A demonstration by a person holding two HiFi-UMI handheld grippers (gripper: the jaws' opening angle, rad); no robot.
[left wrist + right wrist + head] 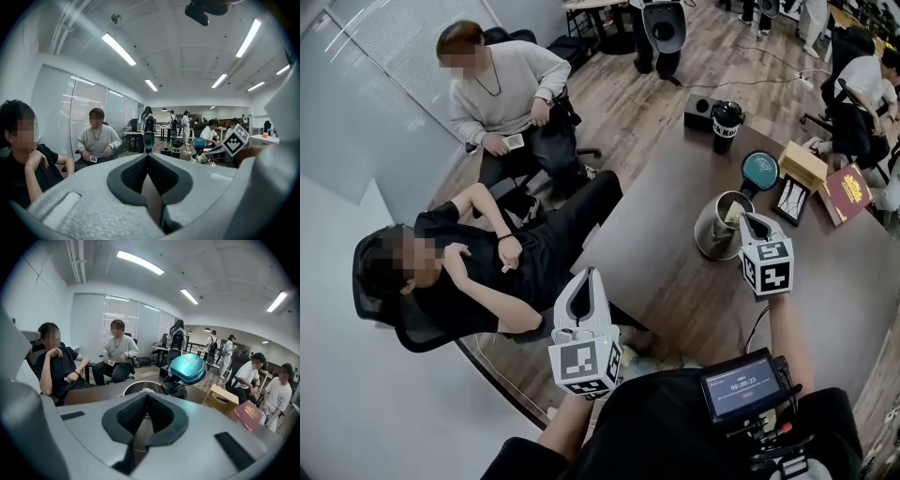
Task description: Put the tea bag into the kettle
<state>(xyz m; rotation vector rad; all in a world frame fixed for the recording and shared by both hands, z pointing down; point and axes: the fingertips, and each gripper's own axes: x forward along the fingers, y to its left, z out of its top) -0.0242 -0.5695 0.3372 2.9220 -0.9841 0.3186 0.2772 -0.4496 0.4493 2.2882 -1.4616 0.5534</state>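
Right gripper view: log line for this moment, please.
right gripper shut on tea bag at kettle mouth | teal lid open | left gripper shut, empty, away from kettle

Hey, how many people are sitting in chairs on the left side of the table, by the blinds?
2. A person in a grey sweater sits farther back, holding a phone; a person in black reclines nearer, beside the table. Others sit across the room.
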